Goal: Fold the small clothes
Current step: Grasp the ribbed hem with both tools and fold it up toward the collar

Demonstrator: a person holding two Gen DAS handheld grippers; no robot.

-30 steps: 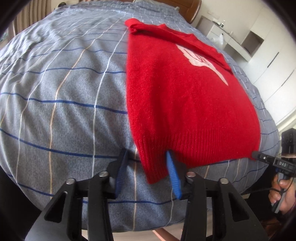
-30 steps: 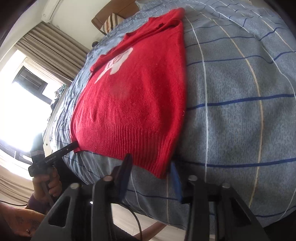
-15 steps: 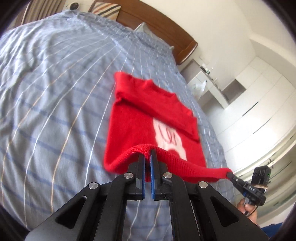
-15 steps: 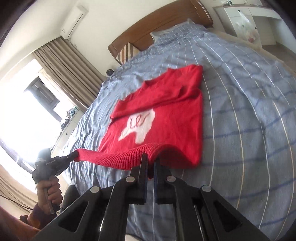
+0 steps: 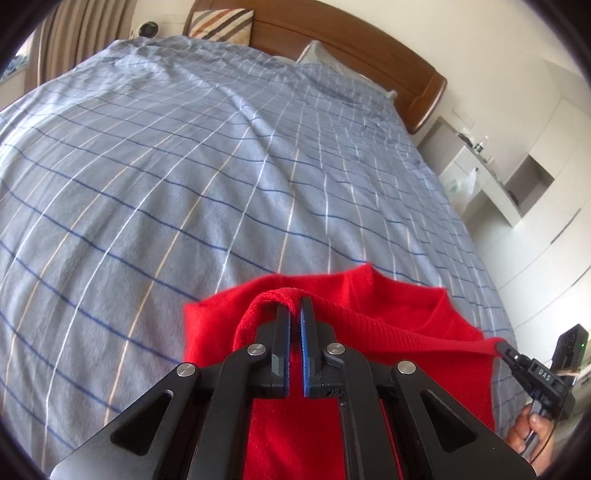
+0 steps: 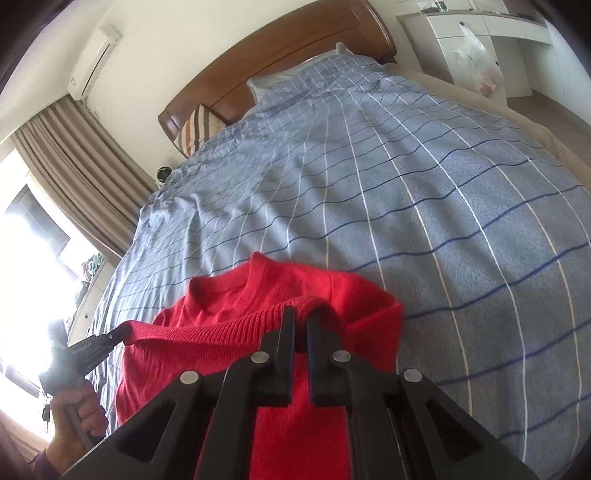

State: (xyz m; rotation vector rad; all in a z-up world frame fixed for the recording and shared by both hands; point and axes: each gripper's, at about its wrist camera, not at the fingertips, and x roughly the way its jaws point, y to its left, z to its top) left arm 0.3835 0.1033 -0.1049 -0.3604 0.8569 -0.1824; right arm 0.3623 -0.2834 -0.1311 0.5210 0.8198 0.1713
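A small red knit sweater lies on the bed, its ribbed bottom hem lifted and carried over toward its collar. My left gripper is shut on the hem's left corner. My right gripper is shut on the hem's right corner. The hem stretches taut between the two. Each gripper shows at the edge of the other's view, the right one in the left wrist view and the left one in the right wrist view. The sweater's white print is hidden under the fold.
The bed has a blue-grey checked cover and a wooden headboard with pillows. White cabinets stand to the right, curtains and a bright window to the left.
Both grippers closed on the hem corners, lifted them and carried them forward over the sweater toward the collar. The white print has gone out of sight under the fold.
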